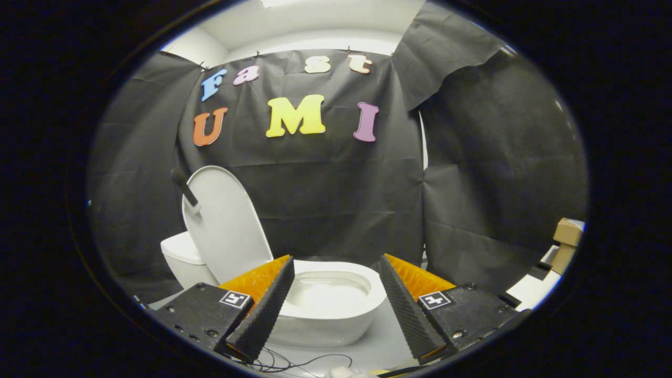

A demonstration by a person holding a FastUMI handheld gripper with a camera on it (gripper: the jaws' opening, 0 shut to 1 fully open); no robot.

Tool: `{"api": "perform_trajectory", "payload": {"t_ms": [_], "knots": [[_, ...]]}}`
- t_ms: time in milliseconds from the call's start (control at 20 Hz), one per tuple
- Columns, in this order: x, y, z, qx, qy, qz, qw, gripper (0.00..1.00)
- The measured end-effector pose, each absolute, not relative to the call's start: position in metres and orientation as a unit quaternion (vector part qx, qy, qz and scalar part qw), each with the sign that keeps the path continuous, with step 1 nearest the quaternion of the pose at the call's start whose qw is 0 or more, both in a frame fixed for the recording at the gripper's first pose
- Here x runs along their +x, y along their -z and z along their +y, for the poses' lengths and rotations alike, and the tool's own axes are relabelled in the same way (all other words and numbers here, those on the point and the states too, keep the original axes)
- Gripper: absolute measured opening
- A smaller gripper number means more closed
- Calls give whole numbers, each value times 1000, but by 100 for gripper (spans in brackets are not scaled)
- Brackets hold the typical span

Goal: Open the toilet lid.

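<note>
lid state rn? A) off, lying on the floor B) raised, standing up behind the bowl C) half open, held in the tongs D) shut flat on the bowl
B: the lid stands upright behind the open bowl, leaning back toward the tank; the tongs are open and hold nothing, with the bowl just ahead between the fingers.

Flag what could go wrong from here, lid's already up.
1. The toilet lid stands raised, tilted back by the tank; if it isn't past its balance point it could drop onto the bowl.
2. The gripper has its fingers open, holding nothing, with the bowl just beyond them; moving forward could knock the rim.
3. Thin cables lie on the floor beneath the fingers and could snag.
</note>
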State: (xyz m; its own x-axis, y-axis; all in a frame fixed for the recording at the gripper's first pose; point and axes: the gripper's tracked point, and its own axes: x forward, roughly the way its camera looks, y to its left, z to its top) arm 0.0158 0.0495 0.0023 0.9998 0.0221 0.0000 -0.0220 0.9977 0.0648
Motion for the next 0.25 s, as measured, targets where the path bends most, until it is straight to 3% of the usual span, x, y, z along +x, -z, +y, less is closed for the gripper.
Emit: {"api": "perform_trajectory", "payload": {"t_ms": [250], "knots": [[15, 6, 42, 32, -10, 7, 999, 100]]}}
